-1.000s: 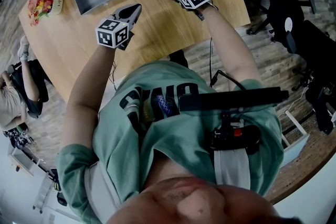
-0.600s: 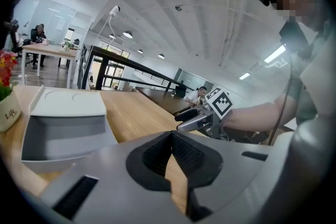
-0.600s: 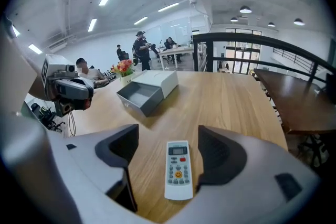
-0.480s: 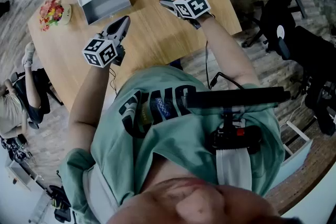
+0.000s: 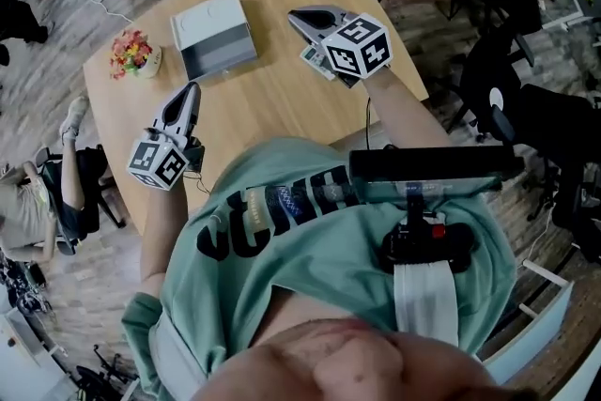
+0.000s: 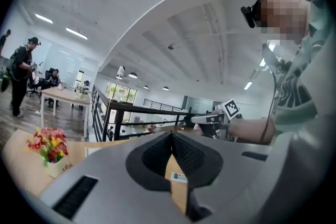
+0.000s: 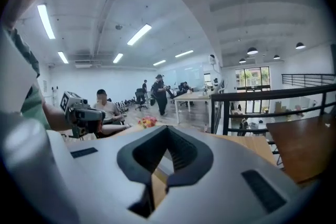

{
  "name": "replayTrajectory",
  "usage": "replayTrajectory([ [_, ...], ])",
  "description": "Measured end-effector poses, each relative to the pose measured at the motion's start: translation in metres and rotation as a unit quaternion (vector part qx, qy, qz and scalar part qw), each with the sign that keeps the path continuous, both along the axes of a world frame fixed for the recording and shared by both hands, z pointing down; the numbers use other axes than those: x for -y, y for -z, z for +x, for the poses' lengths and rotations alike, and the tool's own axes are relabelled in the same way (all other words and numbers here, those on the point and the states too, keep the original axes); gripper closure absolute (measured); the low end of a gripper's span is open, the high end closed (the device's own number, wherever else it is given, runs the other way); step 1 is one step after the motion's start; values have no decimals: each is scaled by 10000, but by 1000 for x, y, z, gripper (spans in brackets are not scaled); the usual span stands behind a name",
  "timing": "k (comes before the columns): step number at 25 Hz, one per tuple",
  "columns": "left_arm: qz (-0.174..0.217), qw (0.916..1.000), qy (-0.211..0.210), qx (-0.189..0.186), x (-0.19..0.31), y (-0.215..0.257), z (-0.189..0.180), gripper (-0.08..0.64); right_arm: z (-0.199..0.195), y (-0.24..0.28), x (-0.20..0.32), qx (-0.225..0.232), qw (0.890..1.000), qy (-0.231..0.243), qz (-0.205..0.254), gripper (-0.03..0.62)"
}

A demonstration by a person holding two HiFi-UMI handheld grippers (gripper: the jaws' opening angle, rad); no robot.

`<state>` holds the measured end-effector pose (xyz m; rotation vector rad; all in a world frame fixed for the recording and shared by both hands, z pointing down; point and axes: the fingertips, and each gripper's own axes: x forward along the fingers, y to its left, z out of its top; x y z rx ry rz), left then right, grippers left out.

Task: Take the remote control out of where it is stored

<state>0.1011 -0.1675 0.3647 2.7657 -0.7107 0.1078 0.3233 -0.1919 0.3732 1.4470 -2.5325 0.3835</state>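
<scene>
The remote [image 5: 315,60] lies on the table [image 5: 272,108], out of the box [image 5: 214,35], just beneath the right gripper [image 5: 295,15], whose fingers have just clenched on nothing. The left gripper [image 5: 192,89] is clenched empty. With both 2 lifted clear, the task looks done.

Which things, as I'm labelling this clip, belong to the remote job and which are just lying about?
Job: remote on the table; grey box; left hand-held gripper, shut; right hand-held gripper, just closed on nothing.
Lying about: flowers.
</scene>
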Motion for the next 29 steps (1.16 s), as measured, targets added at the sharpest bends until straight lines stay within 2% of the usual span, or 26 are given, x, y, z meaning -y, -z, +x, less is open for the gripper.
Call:
replayTrajectory([
  [3, 345, 9992, 211, -45, -10, 30, -32, 555, -26, 38, -9, 262, 9986, 206, 407, 588],
  [7, 653, 9962, 577, -53, -26, 52, -70, 555, -55, 60, -23, 189, 9966, 536, 603, 588],
  [12, 559, 9941, 901, -237, -30, 47, -98, 555, -77, 64, -24, 40, 9953, 737, 635, 589],
  [17, 422, 9953, 823, -278, -37, 32, -87, 555, -82, 55, -32, -6, 9942, 878, 619, 589],
  [29, 456, 9967, 643, -190, -38, 50, -71, 555, -70, 68, -37, -83, 9943, 845, 645, 589],
])
